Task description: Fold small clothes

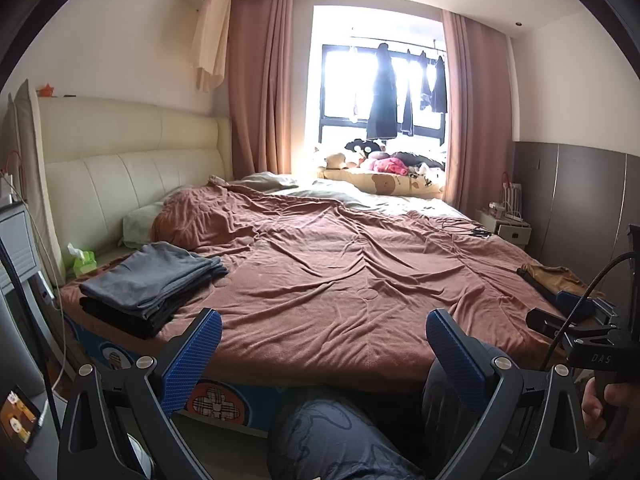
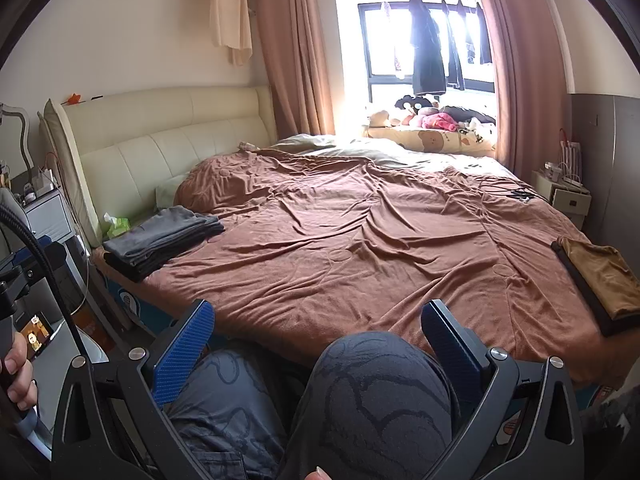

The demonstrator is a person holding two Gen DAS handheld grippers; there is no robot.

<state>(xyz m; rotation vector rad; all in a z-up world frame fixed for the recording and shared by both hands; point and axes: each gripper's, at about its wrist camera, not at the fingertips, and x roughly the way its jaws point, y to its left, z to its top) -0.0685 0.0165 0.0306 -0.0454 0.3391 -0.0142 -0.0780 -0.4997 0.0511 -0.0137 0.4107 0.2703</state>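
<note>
A stack of folded grey and black clothes (image 1: 150, 286) lies on the bed's near left corner; it also shows in the right wrist view (image 2: 160, 240). A mustard-brown garment (image 2: 604, 280) on a dark one lies at the bed's right edge, seen small in the left wrist view (image 1: 556, 276). My left gripper (image 1: 322, 338) is open and empty, held over the bed's near edge. My right gripper (image 2: 316, 330) is open and empty, held above the person's knees (image 2: 380, 392). The right gripper's body (image 1: 580, 332) shows at the right of the left wrist view.
The bed has a wrinkled brown cover (image 1: 340, 272) and a cream headboard (image 1: 132, 160). A green tissue pack (image 1: 84, 262) sits by the pillow. Cables (image 2: 516, 194) lie far right. Nightstands stand on the left (image 2: 48, 216) and right (image 2: 568, 196). A phone (image 2: 36, 334) glows low left.
</note>
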